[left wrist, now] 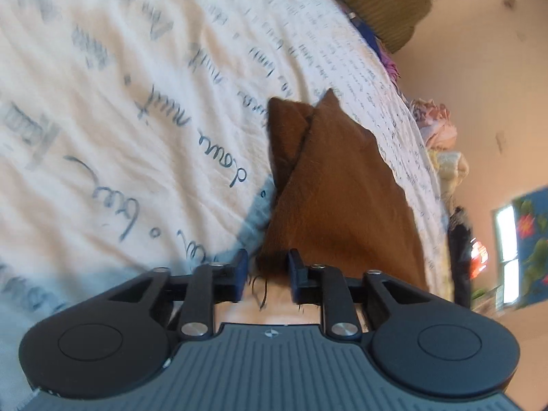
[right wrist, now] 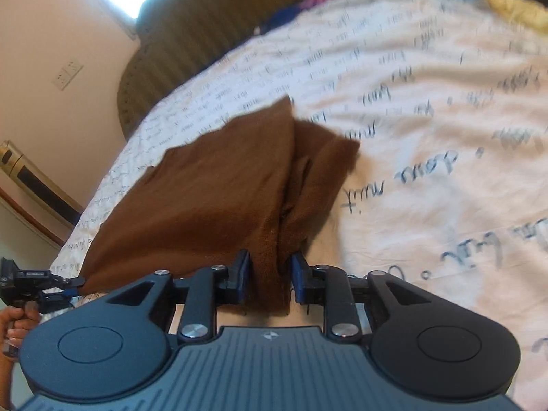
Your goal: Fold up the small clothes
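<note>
1. Left wrist view: the left gripper [left wrist: 268,275] is pinching a corner of the brown cloth [left wrist: 328,185] between its blue-padded fingers [left wrist: 240,275], loose threads dangling below. The cloth is hanging taut and lifted above the white bedsheet [left wrist: 120,102] printed with cursive script. A pile of folded fabrics [left wrist: 436,130] is sitting near the bed edge.
2. Right wrist view: the right gripper [right wrist: 270,275] is clamping a bunched edge of the brown cloth [right wrist: 205,185], which is stretching leftward to the left gripper [right wrist: 73,282], held in a hand [right wrist: 17,322]. The bedsheet [right wrist: 428,137] is lying beneath.
</note>
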### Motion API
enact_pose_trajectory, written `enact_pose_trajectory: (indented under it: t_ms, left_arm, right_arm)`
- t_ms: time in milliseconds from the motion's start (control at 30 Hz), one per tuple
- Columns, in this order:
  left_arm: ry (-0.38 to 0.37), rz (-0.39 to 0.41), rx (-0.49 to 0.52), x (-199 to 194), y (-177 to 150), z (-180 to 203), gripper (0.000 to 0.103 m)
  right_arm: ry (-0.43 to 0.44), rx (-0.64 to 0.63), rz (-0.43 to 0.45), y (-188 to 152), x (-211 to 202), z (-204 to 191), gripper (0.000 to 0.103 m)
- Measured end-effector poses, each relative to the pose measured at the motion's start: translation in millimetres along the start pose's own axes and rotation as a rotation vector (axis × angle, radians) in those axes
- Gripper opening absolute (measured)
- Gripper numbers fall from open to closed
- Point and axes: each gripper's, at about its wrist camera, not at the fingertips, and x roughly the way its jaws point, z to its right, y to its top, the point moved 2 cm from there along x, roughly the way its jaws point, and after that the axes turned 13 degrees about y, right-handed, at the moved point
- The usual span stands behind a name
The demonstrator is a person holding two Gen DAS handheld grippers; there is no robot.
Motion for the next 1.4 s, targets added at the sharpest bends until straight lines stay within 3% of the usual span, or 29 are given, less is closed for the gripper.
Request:
enact_pose_trajectory:
  t_ms: [33,67,133,200,267,367,433,467,533,667,767,867,967,1100,1200,1333,1400]
  left_arm:
    - [0.032,0.046,0.046,-13.9,-2.7,7.4,0.047]
    - [0.054,0.101,0.088,-27.4,-4.7,17.7,0.07]
    - [0.04,0.211,0.158,-44.6,-6.5,45.9,0.092]
    - [0.033,0.289,0.245,-47.0,-7.0,87.3,0.094]
    - [0.04,0.325,0.307,-28.9,-10.7,126.9,0.099]
    - [0.136,0.323,0.38,24.1,-17.5,159.1,0.096]
    - [0.25,0.204,0.381,66.0,-28.6,149.2,0.087]
    - [0.247,0.219,0.393,71.4,-36.9,139.9,0.092]
    - [0.246,0.256,0.416,61.1,-48.8,123.5,0.092]
    - [0.211,0.228,0.315,40.9,-51.0,95.0,0.09]
    - [0.216,0.235,0.289,17.0,-56.6,87.2,0.092]
    - [0.251,0.32,0.302,-6.8,-57.4,93.1,0.098]
    - [0.259,0.346,0.309,-10.3,-50.1,108.1,0.099]
    - [0.307,0.378,0.332,8.6,-33.3,135.4,0.102]
    - [0.339,0.376,0.364,36.7,-15.0,151.4,0.102]
    - [0.435,0.304,0.389,87.7,-1.4,141.2,0.103]
    - [0.418,0.371,0.435,93.1,-8.5,128.3,0.103]
  right_arm:
    - [-0.023,-0.049,0.021,1.6,-8.7,-9.0,0.025]
    - [-0.031,-0.095,0.04,4.6,-13.7,-18.8,0.025]
    - [-0.019,-0.166,0.061,13.1,-13.3,-39.4,0.025]
    - [-0.035,-0.235,0.066,21.4,3.2,-62.9,0.025]
    - [-0.078,-0.299,0.014,23.4,36.4,-80.6,0.025]
    - [-0.115,-0.369,-0.069,7.1,82.3,-90.4,0.025]
    - [-0.171,-0.457,-0.143,-16.3,99.9,-89.0,0.024]
    - [-0.184,-0.49,-0.173,-29.8,100.8,-83.5,0.024]
    - [-0.138,-0.526,-0.147,-42.5,83.3,-69.8,0.024]
    - [-0.107,-0.54,-0.142,-45.7,50.9,-46.3,0.024]
    - [-0.146,-0.605,-0.166,-46.9,41.4,-62.1,0.026]
    - [-0.135,-0.576,-0.086,-38.3,28.3,-74.2,0.033]
    - [-0.188,-0.521,-0.027,-19.6,36.6,-70.5,0.034]
    - [-0.2,-0.427,0.005,9.7,60.1,-58.5,0.034]
    - [-0.163,-0.437,0.0,18.4,75.1,-56.1,0.034]
    - [-0.217,-0.497,-0.077,12.1,99.2,-38.9,0.053]
    - [-0.193,-0.555,-0.041,0.3,93.3,-30.7,0.054]
